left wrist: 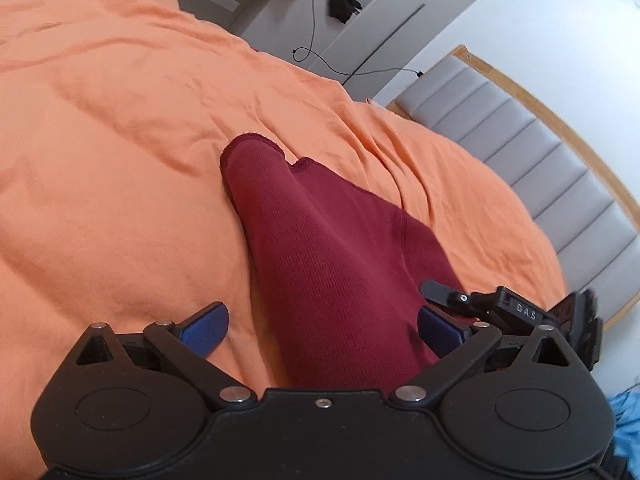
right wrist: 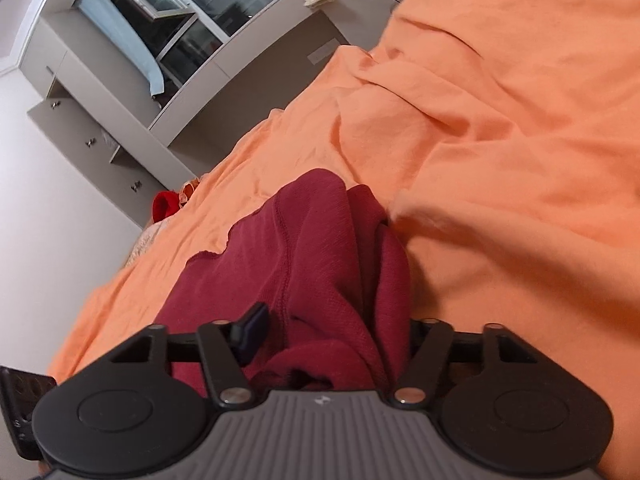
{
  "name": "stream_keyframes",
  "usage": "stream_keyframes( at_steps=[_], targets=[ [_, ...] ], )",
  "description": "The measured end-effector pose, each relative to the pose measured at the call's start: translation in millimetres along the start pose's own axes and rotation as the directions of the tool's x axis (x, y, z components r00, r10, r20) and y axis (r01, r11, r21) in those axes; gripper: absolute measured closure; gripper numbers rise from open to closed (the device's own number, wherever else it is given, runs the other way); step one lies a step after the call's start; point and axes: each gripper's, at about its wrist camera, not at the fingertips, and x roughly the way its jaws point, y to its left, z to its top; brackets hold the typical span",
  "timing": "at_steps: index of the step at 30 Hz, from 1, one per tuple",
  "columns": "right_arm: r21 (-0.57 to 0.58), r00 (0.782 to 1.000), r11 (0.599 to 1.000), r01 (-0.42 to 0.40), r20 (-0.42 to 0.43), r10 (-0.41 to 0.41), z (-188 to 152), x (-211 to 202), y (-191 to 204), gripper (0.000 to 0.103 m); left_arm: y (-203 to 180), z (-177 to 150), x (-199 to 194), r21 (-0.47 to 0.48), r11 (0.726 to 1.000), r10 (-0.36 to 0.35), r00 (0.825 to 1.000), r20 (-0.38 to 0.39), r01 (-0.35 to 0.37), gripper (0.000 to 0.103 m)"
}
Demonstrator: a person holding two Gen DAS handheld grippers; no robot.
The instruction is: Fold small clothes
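On the orange bed sheet (left wrist: 120, 120), the maroon garment (left wrist: 332, 264) runs lengthwise straight ahead between the spread fingers of the left hand-held gripper (left wrist: 322, 330); the right hand-held gripper (right wrist: 332, 336), also apart, straddles its bunched end.

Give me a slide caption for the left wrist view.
Open left gripper straddling a maroon garment on the orange bedsheet.

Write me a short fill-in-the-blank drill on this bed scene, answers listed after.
1. The dark red garment lies on an ___ bedsheet.
2. The left gripper has ___ pads on its fingers.
3. The left gripper's jaws stand ___ around the garment.
4. Beyond the sheet's edge, the padded headboard is ___.

Answers: orange; blue; open; grey
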Motion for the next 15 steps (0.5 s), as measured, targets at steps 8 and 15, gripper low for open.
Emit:
stream_keyframes(
  at_steps=[8,15],
  targets=[
    [-0.016,0.999,1.0,0.0,0.036,0.001,-4.5,-8.2,5.9,0.064,-12.2,-3.9,2.4,0.033,0.999,-0.005,1.0,0.009,0.005,0.047],
    [-0.107,0.992,0.994,-0.003,0.122,0.017,-2.1,-22.2,31.3,0.073,-32.7,-4.7,-5.8,0.145,0.988,0.043,0.996,0.083,-0.054,0.074]
  ],
)
